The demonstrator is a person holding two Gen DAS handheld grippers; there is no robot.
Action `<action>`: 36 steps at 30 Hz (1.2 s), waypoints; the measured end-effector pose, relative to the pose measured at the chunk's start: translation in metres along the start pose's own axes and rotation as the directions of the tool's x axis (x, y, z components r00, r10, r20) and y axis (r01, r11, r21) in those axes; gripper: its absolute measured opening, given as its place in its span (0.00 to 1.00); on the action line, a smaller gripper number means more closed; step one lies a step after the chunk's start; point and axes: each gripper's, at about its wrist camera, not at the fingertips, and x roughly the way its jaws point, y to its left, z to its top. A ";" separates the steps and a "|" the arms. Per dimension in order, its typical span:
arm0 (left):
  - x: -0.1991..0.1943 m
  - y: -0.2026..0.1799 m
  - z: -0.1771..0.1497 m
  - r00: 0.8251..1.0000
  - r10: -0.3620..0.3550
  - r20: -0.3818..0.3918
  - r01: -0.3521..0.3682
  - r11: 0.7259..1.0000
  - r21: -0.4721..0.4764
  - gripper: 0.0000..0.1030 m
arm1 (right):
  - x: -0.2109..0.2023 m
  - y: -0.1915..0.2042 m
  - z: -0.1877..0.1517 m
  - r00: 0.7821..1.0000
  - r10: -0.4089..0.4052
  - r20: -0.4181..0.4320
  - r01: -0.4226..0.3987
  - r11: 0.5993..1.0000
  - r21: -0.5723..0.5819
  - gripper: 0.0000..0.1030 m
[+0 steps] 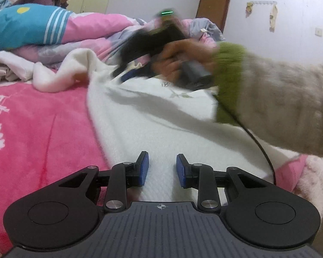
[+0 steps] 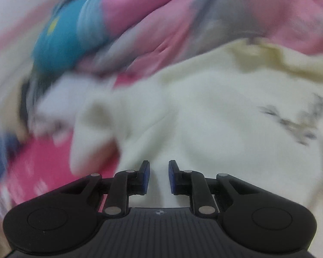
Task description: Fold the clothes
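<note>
Left wrist view: a white fleecy garment (image 1: 161, 116) is seen spread on the pink plush blanket (image 1: 36, 129), beneath the left gripper (image 1: 162, 169), parted and empty. The right gripper (image 2: 159, 177), likewise parted, is blurred; a hurried grab could bunch the fleece.

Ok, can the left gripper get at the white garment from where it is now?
Probably yes: the left gripper is open right over the white garment, with nothing between its fingers and the cloth.
</note>
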 end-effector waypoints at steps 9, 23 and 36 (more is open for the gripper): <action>-0.012 -0.004 0.045 0.998 -0.054 0.025 0.054 0.998 -0.013 0.27 | -0.148 -0.063 -0.036 0.993 -0.089 0.072 0.095 0.993 -0.071 0.21; 0.098 -0.001 0.046 0.978 -0.124 -0.170 0.135 0.990 0.050 0.28 | -0.047 -0.110 -0.007 0.984 -0.170 -0.059 0.164 0.982 -0.091 0.04; 0.100 -0.006 0.041 0.981 -0.130 -0.145 0.140 0.988 0.063 0.28 | -0.057 -0.064 -0.027 0.984 -0.155 -0.090 0.128 0.959 -0.252 0.08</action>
